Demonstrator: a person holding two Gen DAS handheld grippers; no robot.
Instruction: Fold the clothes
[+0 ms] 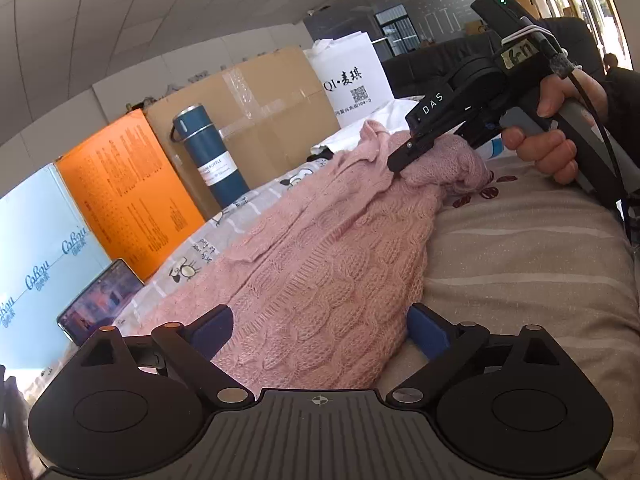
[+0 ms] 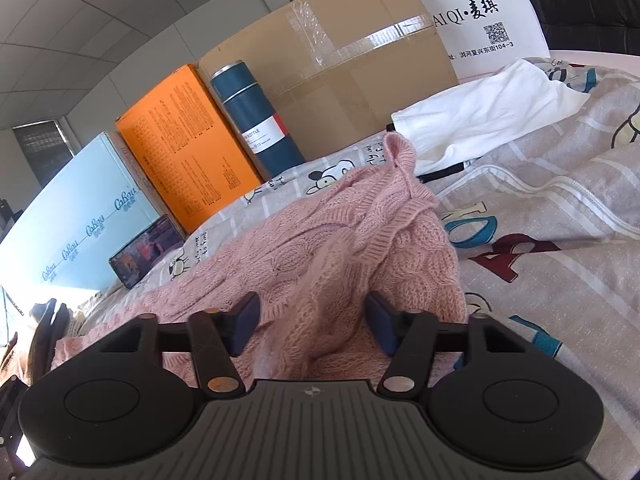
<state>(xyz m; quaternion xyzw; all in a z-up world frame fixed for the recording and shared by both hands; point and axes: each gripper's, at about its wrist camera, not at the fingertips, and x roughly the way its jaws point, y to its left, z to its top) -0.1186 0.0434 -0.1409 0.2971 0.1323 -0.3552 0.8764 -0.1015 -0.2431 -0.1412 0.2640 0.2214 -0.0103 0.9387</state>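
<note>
The pink knitted sweater (image 1: 320,248) lay on the patterned bed sheet (image 2: 552,208), in front of the cardboard box (image 2: 340,80). The left gripper (image 1: 320,332) stood wide apart over its near edge, not pressing it. The right gripper (image 2: 312,320) had a bunched fold between its fingers; I cannot tell if they clamped it

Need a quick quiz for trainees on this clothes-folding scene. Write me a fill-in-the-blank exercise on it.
1. The cable-knit sweater spread on the bedsheet is ____.
2. The dark blue bottle stands between the taped cardboard box and the ____ box.
3. The lit phone leans against the light ____ box.
4. The left gripper has the sweater's edge between its jaws, which stand wide ____.

Missing words: pink; orange; blue; open
</note>
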